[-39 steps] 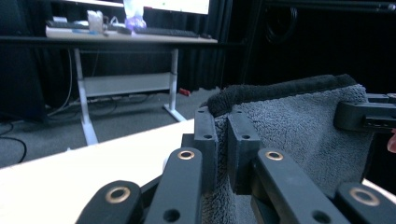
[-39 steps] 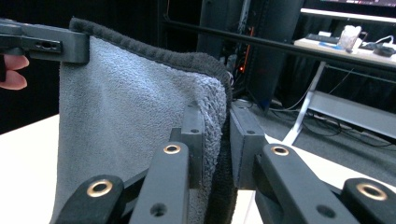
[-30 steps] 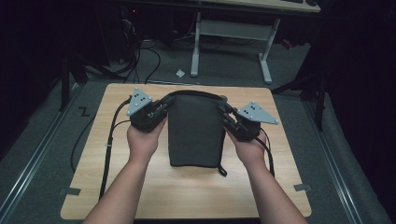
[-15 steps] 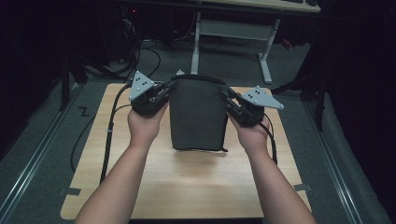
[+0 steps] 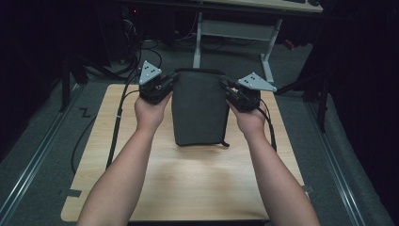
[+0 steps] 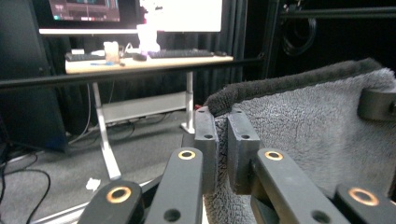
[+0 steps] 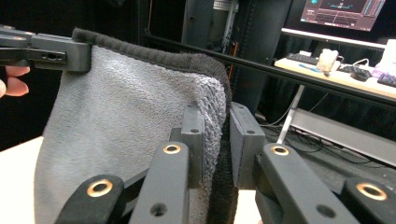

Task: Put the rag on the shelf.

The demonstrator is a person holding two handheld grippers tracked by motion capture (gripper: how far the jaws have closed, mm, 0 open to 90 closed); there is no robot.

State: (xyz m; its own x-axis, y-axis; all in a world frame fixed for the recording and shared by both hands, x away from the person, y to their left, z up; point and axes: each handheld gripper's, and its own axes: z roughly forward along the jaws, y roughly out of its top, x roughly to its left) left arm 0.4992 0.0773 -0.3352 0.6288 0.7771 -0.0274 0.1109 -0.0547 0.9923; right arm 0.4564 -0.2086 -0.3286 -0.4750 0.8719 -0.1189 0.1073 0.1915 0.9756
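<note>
A dark grey towel [image 5: 198, 108] is held up by its two upper corners above the far half of the wooden table [image 5: 188, 183], its lower edge seen low against the tabletop in the high view (whether it touches the wood cannot be told). The left gripper [image 5: 162, 87] is clenched on the towel's left upper corner, and in the left gripper view the fleecy cloth [image 6: 308, 135] is seen pinched between the two black jaws, the dark hem running along the top. The right gripper [image 5: 231, 94] is clenched on the opposite corner; in the right gripper view the folded edge of the towel [image 7: 140, 116] is seen caught between its jaws, with the left gripper's jaws [image 7: 46, 52] clamped on the far corner at the upper left. The towel is kept stretched flat between the two grippers, its width tapering slightly toward the bottom. Each gripper is carried by a bare hand, the left hand [image 5: 149, 113] and the right hand [image 5: 249, 120] set just beside the cloth's sides. Behind the table, a desk frame [image 5: 233, 28] is visible on the grey floor, and a desk with a keyboard [image 6: 187, 53] is seen in the left gripper view
</note>
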